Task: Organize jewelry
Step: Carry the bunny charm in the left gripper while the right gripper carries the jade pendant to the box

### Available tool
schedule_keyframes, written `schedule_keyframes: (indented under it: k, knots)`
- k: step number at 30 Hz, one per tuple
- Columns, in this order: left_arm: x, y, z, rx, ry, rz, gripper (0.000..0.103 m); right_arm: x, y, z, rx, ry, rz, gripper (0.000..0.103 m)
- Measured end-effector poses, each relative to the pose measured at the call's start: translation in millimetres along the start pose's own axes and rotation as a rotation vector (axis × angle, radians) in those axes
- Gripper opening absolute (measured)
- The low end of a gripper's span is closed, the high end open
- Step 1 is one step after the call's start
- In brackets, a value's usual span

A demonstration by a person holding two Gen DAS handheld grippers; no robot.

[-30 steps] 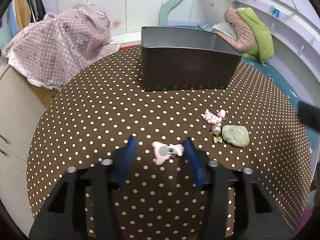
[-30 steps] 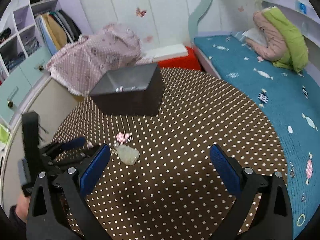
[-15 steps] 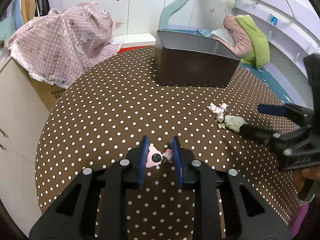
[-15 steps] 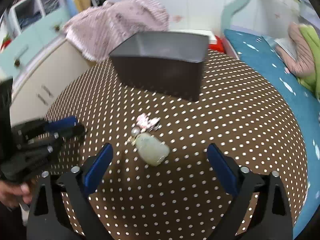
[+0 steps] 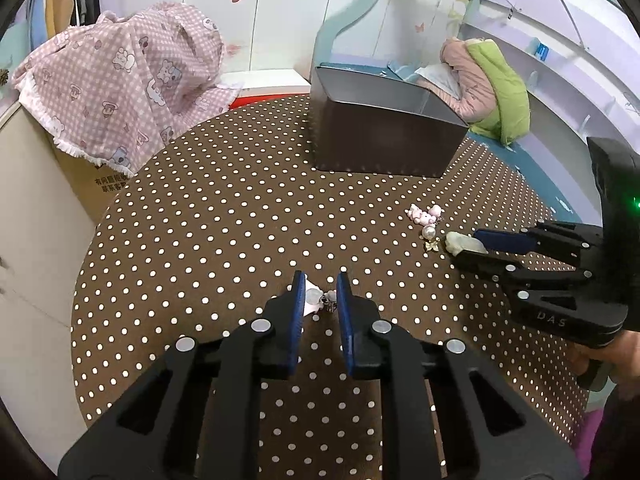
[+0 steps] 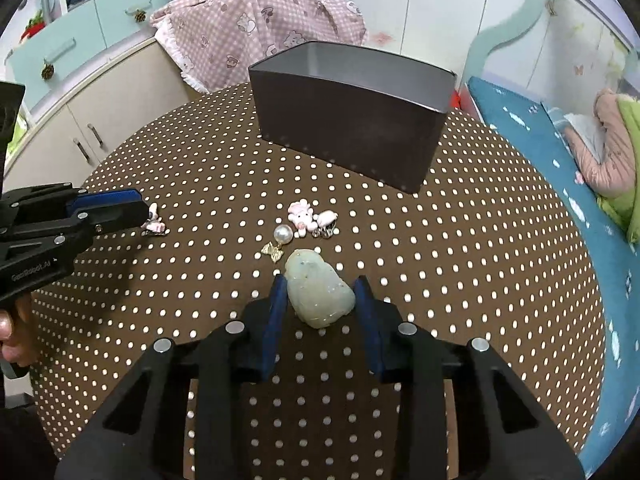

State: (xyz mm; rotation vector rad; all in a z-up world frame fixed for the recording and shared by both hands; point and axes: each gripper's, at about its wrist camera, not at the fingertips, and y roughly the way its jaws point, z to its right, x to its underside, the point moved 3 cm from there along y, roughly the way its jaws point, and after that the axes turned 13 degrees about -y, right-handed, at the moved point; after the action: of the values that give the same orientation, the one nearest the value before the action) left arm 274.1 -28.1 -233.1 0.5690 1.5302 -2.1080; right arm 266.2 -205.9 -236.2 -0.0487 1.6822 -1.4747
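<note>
Your left tongs pinching one pink charm, right tongs clasping one pale-green jade stone.

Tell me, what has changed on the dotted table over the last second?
The left gripper closed around the pink charm. The right gripper swung over and closed in around the pale green stone. The dark box and pearl piece stayed put.

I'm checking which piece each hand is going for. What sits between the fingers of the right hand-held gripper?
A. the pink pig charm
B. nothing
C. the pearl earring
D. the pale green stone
D: in the right wrist view the pale green stone lies between the blue pads of the right hand-held gripper, while the pearl earring and pink pig charm lie farther ahead on the table.
</note>
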Motion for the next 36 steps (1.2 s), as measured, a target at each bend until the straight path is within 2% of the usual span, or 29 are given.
schedule_keyframes:
  k: [2,3,4,5,6,7,11,13,14,15,17,18,23,27,36]
  knots:
    - [1.9,2.0,-0.7,-0.015,0.001,-0.012,0.017,3.4,-2.8,1.0,0.000,0.007,0.000,0.032]
    - [3.3,3.2,-0.9,-0.016,-0.003,-0.016,0.022,3.9,-3.9,0.3,-0.001,0.007,0.000,0.032]
    - [4.0,5.0,-1.8,-0.015,-0.007,-0.024,0.031,4.2,-5.3,0.3,-0.001,0.006,-0.002,0.032]
    - [4.3,5.6,-2.0,-0.029,-0.005,-0.019,0.058,4.8,-6.1,0.1,-0.001,0.005,-0.004,0.032]
    - [4.3,5.2,-0.8,-0.042,0.008,-0.007,0.074,3.6,-6.2,0.8,-0.002,0.006,-0.006,0.032]
    - [4.8,5.1,0.0,-0.043,0.024,-0.002,0.075,3.1,-6.5,1.1,-0.003,0.007,-0.006,0.032]
    - [5.7,12.5,2.7,-0.035,0.052,-0.031,0.074,0.2,-5.7,1.4,-0.005,0.013,-0.007,0.032]
    - [7.4,17.6,5.0,-0.042,0.082,-0.033,0.066,0.3,-5.4,1.2,-0.006,0.018,-0.006,0.032]
    - [8.0,18.3,7.3,-0.047,0.102,-0.033,0.056,0.3,-5.3,1.0,-0.006,0.019,-0.006,0.032]
    - [8.5,19.0,8.9,-0.040,0.115,-0.036,0.042,0.9,-5.5,1.4,-0.006,0.021,-0.006,0.032]
    - [7.5,18.8,10.1,0.001,0.109,-0.053,0.026,0.1,-4.8,0.9,-0.006,0.022,-0.005,0.032]
    - [7.3,19.2,10.3,0.022,0.100,-0.061,0.023,0.3,-4.7,1.2,-0.006,0.023,-0.005,0.032]
    - [5.5,18.4,8.1,0.081,0.061,-0.078,0.023,0.6,-5.4,1.7,-0.013,0.031,-0.001,0.032]
    - [5.2,12.2,9.3,0.092,0.056,-0.070,0.023,1.3,-8.5,2.5,-0.011,0.032,0.003,0.032]
    - [-18.5,-20.2,19.9,0.113,0.070,0.017,0.023,-9.2,-37.2,11.7,-0.001,0.038,0.064,0.032]
